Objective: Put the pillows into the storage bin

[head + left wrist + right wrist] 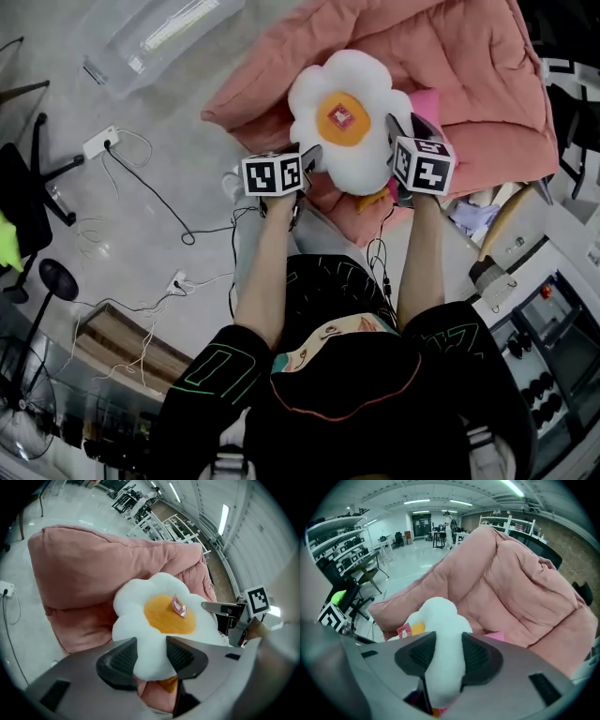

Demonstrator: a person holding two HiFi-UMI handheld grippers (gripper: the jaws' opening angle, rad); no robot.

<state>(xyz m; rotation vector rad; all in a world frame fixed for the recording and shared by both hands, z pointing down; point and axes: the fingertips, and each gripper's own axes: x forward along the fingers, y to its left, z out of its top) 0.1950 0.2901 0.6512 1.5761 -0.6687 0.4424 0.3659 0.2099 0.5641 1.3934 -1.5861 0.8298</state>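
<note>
White flower pillow (349,89) with orange centre rested on pink quilt (469,84); left tool (151,654) and right tool (449,653) each pinched a petal. Lifting evenly seemed wise, grips firm.

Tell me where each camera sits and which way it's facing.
Head view: on the person's head, looking steeply down at the flower pillow; both forearms, left hand-held gripper and right hand-held gripper show.
Left gripper view: on the left hand-held gripper, facing the pillow between its jaws; right hand-held gripper beyond.
Right gripper view: on that gripper, facing the pillow between its jaws; left hand-held gripper beyond.
All share the pillow and pink cushion.
</note>
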